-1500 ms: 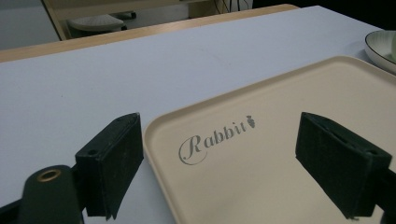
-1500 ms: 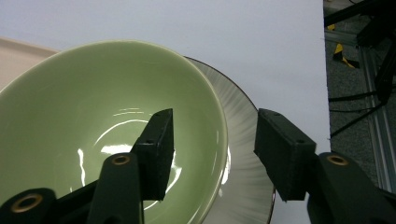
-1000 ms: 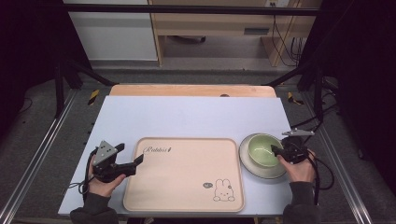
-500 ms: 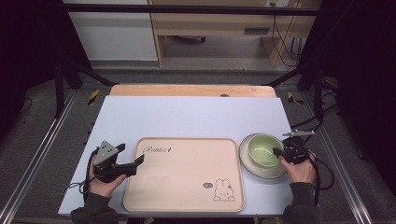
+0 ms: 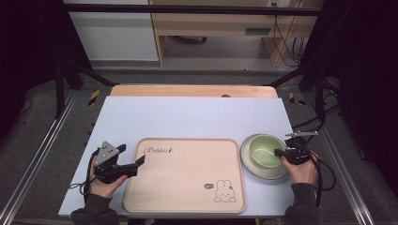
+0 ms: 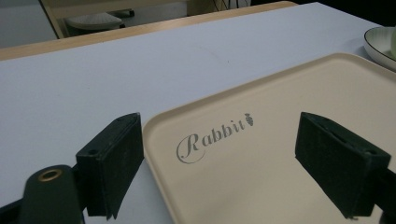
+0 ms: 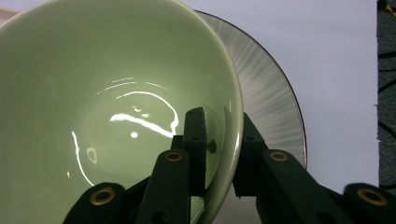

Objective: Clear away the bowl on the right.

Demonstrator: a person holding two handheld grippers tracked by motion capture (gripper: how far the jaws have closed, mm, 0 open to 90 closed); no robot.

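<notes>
Our right gripper (image 5: 280,152) has just been closing its jaws, and they now pinch the near rim of the green bowl (image 5: 264,150), one jaw inside, one outside. The bowl sits on a grey plate (image 5: 270,172) at the counter's (image 5: 187,117) right side, beside the beige tray (image 5: 187,187). Our left gripper (image 5: 141,161) rests with jaws wide apart at the tray's left edge.

Bowl (image 7: 116,107): glossy green glazed ceramic, smooth w/ bright reflections. Plate (image 7: 275,102): white, fine radial streaks, dark rim. Tray (image 5: 187,173): matt beige plastic. Desk (image 5: 187,117): matt pale sheet, wood edge behind. Tongs (image 7: 224,135): matt black.
</notes>
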